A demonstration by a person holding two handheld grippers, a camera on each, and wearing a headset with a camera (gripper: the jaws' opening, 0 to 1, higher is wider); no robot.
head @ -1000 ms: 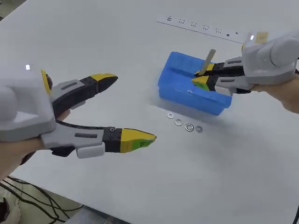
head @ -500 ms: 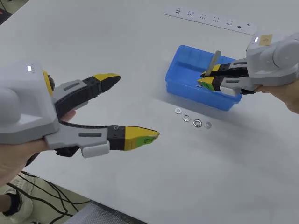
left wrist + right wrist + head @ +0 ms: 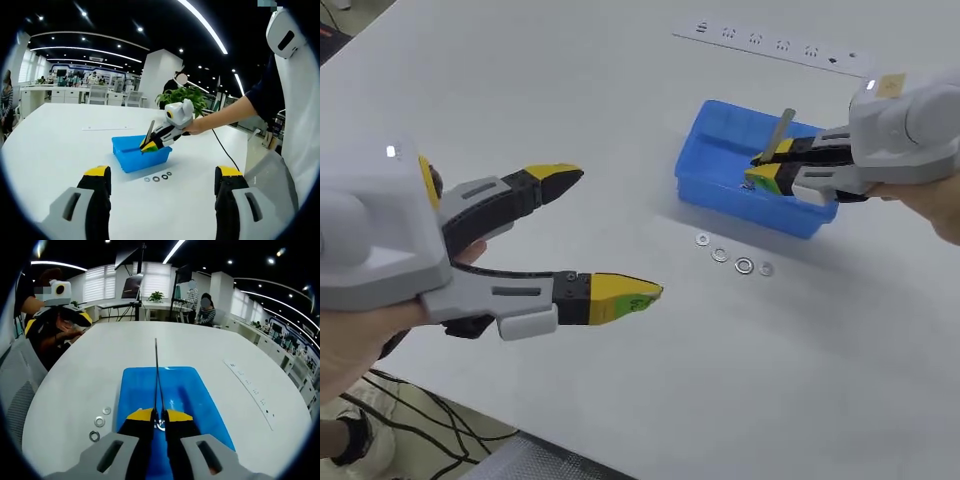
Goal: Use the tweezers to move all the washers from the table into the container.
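A blue container (image 3: 720, 190) stands on the white table (image 3: 620, 100). Several small metal washers (image 3: 734, 260) lie in a row on the table just in front of it. My right gripper (image 3: 760, 172) hovers over the container's right half, shut on thin metal tweezers (image 3: 780, 132) that stick up and away from it. In the right gripper view the tweezers (image 3: 156, 370) rise from between the closed jaws above the container (image 3: 187, 390), with the washers (image 3: 100, 421) to the left. My left gripper (image 3: 615, 234) is wide open, holds nothing, and sits well left of the washers (image 3: 157, 178).
A white power strip (image 3: 770, 45) lies along the table behind the container. The table's near edge runs below the left gripper, with cables (image 3: 390, 400) on the floor beyond it. Desks, plants and people fill the room in the background.
The head view has shifted a little. Relative to the container, both grippers, the tweezers and the washers hold the same places.
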